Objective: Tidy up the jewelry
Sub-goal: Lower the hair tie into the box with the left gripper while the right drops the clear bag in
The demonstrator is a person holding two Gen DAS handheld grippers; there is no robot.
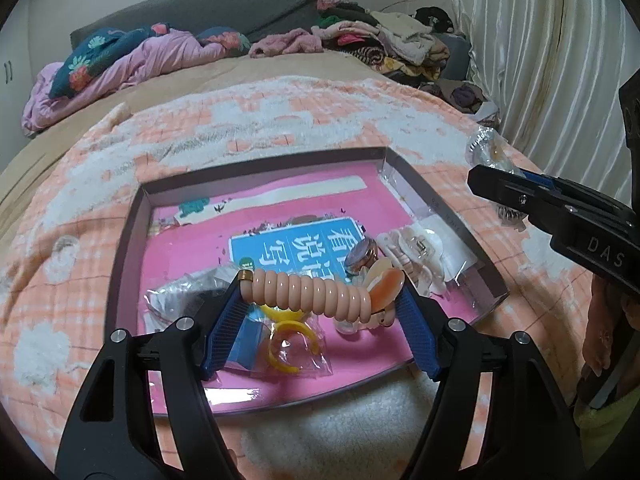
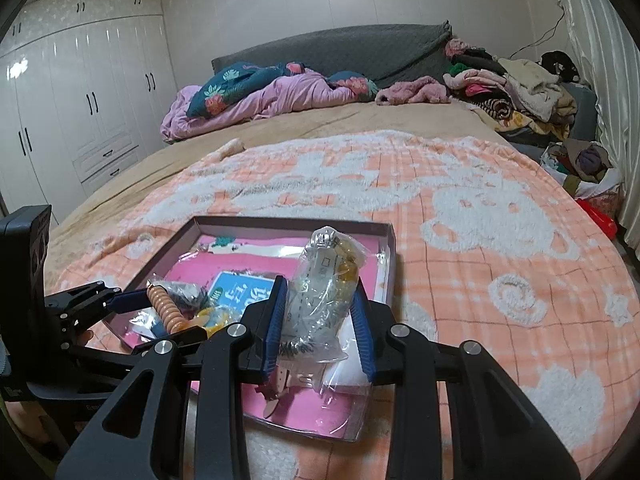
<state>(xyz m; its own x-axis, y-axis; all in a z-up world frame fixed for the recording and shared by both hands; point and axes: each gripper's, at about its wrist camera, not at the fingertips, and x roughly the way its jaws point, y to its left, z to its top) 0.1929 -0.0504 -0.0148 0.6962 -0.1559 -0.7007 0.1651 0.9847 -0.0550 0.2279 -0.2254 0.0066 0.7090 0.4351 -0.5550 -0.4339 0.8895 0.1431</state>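
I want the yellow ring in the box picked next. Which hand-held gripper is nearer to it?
Left. The left hand-held gripper, holding the coil hair tie, hovers just above the yellow ring; the right hand-held gripper, gripping a plastic bag, is off to the side.

In the left wrist view a shallow tray (image 1: 128,240) lies at the centre of the frame on a blanket (image 1: 280,120) spread over the bed (image 1: 180,80). The left gripper (image 1: 320,292) spans a coiled hair tie (image 1: 308,292) above the tray's near half. Below the tie, in the tray, lies a bagged ring (image 1: 292,344); right of it a watch (image 1: 360,256) and a hair claw (image 1: 420,248). The right gripper (image 1: 480,182) enters from the right edge. In the right wrist view it clasps a plastic bag (image 2: 324,280) over the tray's near right corner. Bedding (image 1: 120,64) is heaped at upper left, clothes (image 1: 400,40) at upper right.
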